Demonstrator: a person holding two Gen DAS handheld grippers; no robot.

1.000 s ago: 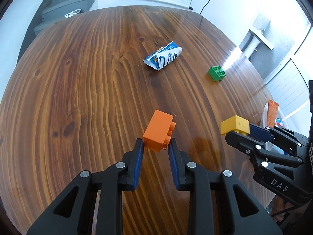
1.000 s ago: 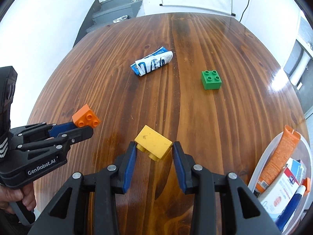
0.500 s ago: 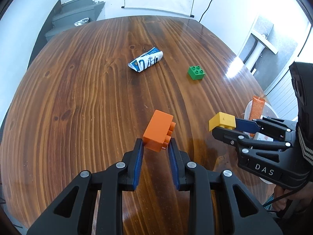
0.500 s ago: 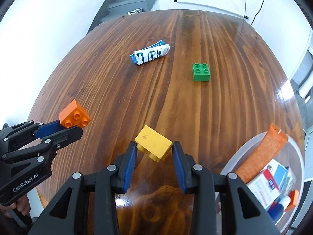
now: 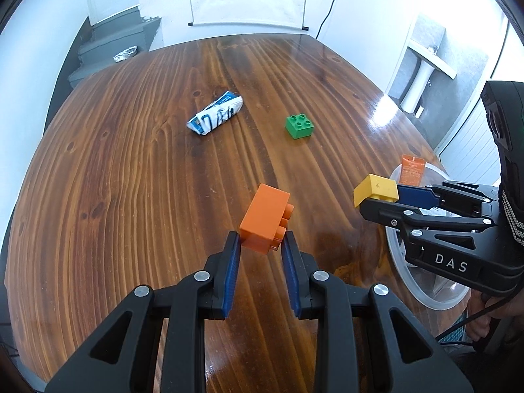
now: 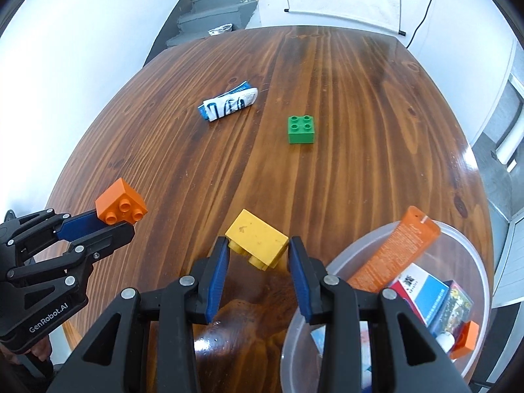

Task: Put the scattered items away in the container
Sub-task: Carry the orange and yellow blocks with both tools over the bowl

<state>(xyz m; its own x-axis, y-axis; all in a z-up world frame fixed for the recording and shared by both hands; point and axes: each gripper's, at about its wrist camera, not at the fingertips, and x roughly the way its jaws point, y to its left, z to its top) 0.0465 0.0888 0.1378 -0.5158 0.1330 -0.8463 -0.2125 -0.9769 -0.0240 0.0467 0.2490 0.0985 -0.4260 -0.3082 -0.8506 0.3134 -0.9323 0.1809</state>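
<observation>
Left gripper (image 5: pixel 260 245): clamped on the orange plastic building block (image 5: pixel 265 217), carried clear above the brown wooden surface (image 5: pixel 131 170).
Right gripper (image 6: pixel 257 252): squeezing the yellow plastic building block (image 6: pixel 257 237), lifted, just left of the container's rim.
Clear round plastic container (image 6: pixel 471 245): right of the right gripper, an orange tube (image 6: pixel 393 253) and boxes inside.
Green plastic building block (image 6: pixel 301 129): on the surface, well ahead of both grippers.
Crumpled blue-and-white packet (image 6: pixel 229 104): further ahead, left of the green block.
</observation>
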